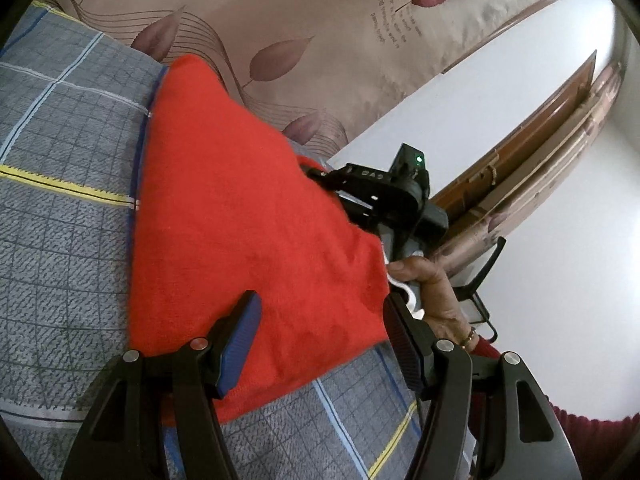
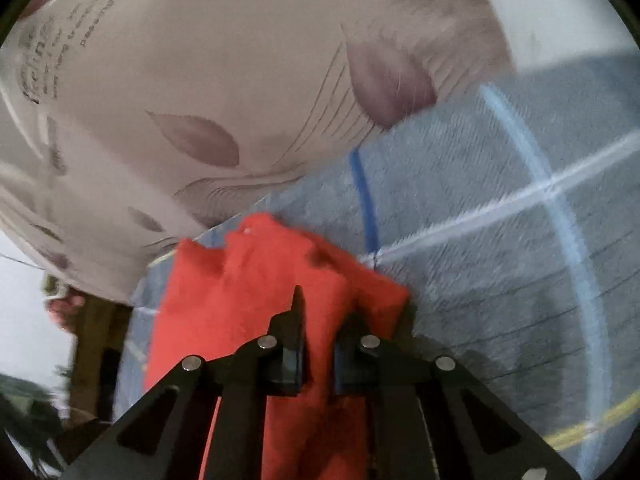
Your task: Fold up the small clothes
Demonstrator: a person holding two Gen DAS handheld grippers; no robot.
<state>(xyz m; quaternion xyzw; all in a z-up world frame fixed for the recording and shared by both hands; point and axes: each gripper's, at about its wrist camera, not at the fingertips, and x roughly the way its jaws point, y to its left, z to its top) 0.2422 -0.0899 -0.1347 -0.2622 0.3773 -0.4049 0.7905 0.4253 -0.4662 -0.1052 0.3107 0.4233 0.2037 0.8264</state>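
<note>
A red cloth (image 1: 256, 232) lies on a grey checked bedspread (image 1: 60, 184). My left gripper (image 1: 324, 344) is open just above the cloth's near edge, one blue-padded finger (image 1: 238, 344) over the cloth, the other finger at its right edge. My right gripper (image 1: 320, 174) shows in the left wrist view at the cloth's far right corner, tips hidden in the fabric. In the blurred right wrist view the right gripper (image 2: 320, 344) is shut on a bunched fold of the red cloth (image 2: 256, 300), which is lifted off the bedspread (image 2: 500, 240).
A beige headboard (image 1: 304, 20) printed with leaves and text rises behind the bed. A white wall (image 1: 520, 92) and a wooden door frame (image 1: 532, 156) stand to the right. The hand (image 1: 432, 292) on the right gripper is close beside my left gripper.
</note>
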